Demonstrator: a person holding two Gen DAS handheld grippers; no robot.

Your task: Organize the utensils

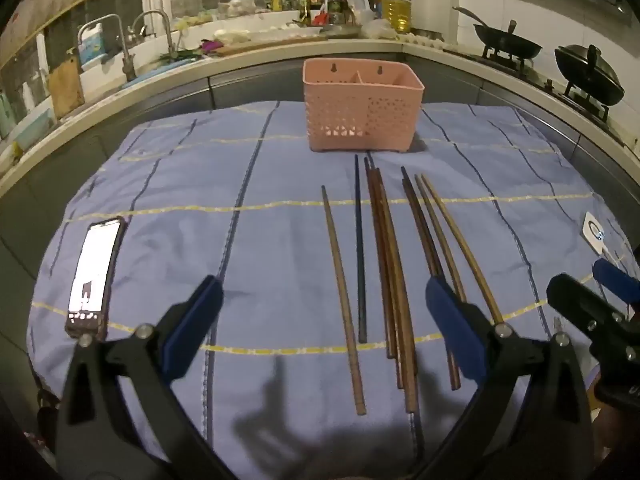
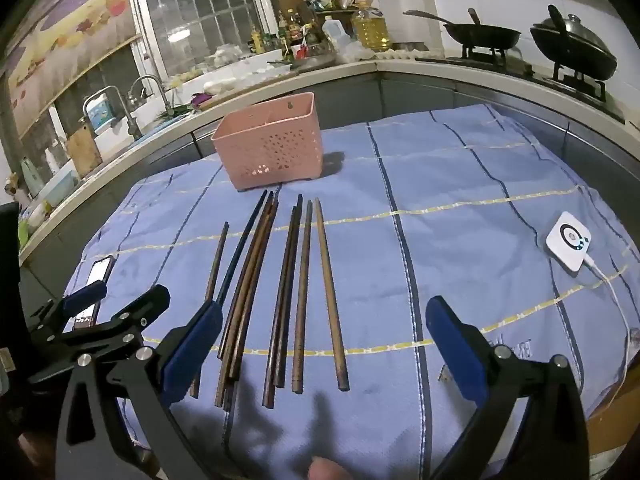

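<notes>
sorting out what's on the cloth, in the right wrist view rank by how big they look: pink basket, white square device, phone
1. pink basket, clearly the largest.
2. white square device.
3. phone, smallest as seen, but the left claw partly hides it and it sits at the distorted edge, so ranks 2 and 3 are unsure.

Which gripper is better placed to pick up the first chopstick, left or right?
Probably the left gripper: in its own view its open jaws already straddle most of the chopsticks. The right gripper is open too, but sits toward their right edge. The pink basket stands beyond.
</notes>
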